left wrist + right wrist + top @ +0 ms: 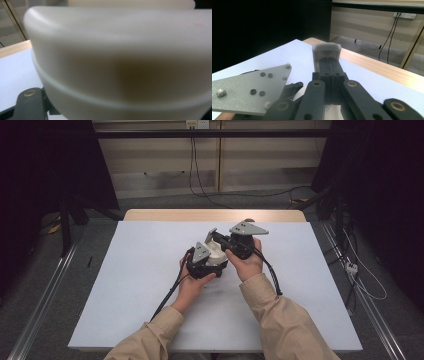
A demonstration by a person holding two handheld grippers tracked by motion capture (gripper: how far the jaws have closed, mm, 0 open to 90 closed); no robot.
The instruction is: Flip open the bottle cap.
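Two claws meet mid-worktop (140,270) in the high view, bare sheet all round. Left claw view: the cream plastic piece (120,62) looms close, clamped. Right claw (331,67) view: jaws pressed together inside a white cap (326,47).

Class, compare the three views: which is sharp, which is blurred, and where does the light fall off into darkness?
High view: the table is evenly lit, while both side margins sink into black. Left gripper view: a cream plastic piece sits so close that it is soft and out of focus, with a dim brownish shadow at its centre. Right gripper view: the right gripper is fairly sharp, the upper left is black.
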